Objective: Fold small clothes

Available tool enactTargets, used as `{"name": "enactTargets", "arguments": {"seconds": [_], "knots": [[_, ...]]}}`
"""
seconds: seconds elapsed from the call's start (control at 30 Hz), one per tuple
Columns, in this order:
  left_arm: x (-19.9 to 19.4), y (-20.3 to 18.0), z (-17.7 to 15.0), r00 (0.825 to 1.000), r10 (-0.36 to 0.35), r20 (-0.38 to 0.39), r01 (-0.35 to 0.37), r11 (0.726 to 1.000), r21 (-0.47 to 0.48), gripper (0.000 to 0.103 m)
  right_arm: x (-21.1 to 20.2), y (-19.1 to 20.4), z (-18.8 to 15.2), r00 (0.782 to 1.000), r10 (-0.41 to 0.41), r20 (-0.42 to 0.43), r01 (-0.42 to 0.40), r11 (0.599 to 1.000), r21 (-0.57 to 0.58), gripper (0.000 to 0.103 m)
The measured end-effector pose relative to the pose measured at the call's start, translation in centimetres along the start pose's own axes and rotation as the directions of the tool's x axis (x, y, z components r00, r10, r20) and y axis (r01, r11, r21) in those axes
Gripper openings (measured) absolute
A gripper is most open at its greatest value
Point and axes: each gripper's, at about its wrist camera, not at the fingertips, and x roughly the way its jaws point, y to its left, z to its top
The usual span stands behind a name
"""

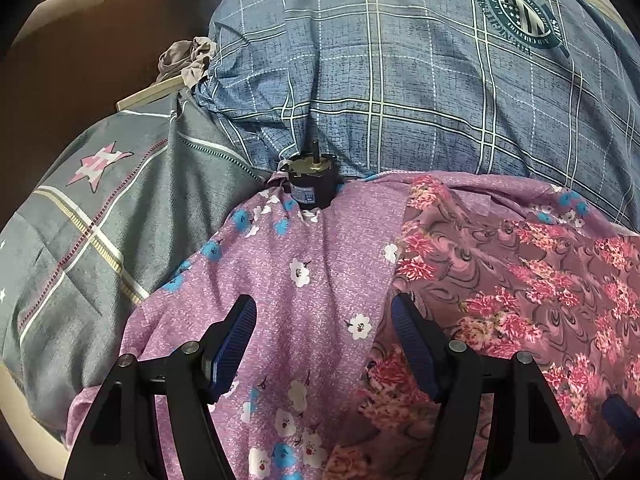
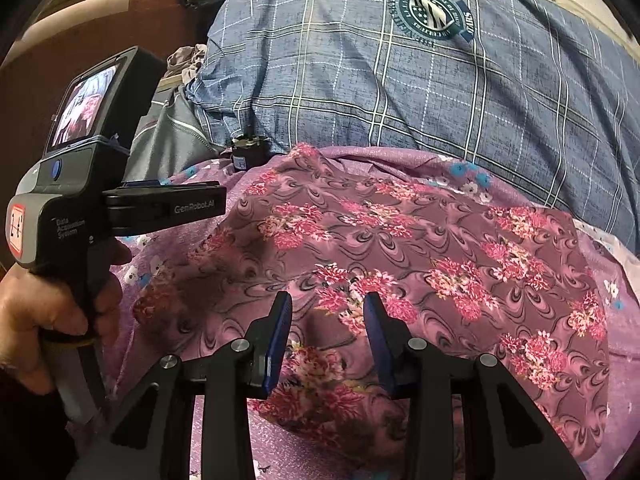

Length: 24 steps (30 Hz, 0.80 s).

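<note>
A small mauve garment with pink flower print (image 2: 400,248) lies spread on a lilac floral sheet (image 1: 304,280); it also shows in the left wrist view (image 1: 520,280) at the right. My left gripper (image 1: 324,312) is open and empty, over the sheet just left of the garment's left edge. My right gripper (image 2: 326,308) is open and empty, hovering over the garment's near middle. The left gripper's body (image 2: 120,204), held by a hand, shows at the left of the right wrist view.
A small dark cylindrical motor (image 1: 310,184) sits at the sheet's far edge. A blue plaid pillow (image 1: 400,80) lies behind, a grey star-print pillow (image 1: 100,208) at left. Crumpled grey cloth (image 1: 188,60) lies by a brown headboard (image 1: 80,52).
</note>
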Motion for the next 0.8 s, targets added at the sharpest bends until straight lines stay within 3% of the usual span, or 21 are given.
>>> {"name": "enactTargets", "arguments": {"seconds": [0.8], "knots": [[0.2,1.0,0.2,1.0,0.019,0.002,-0.019,1.0,-0.017,0.069,-0.3,3.2,-0.3,1.0,0.018,0.021,-0.016,0.997,-0.078,0.038]]}}
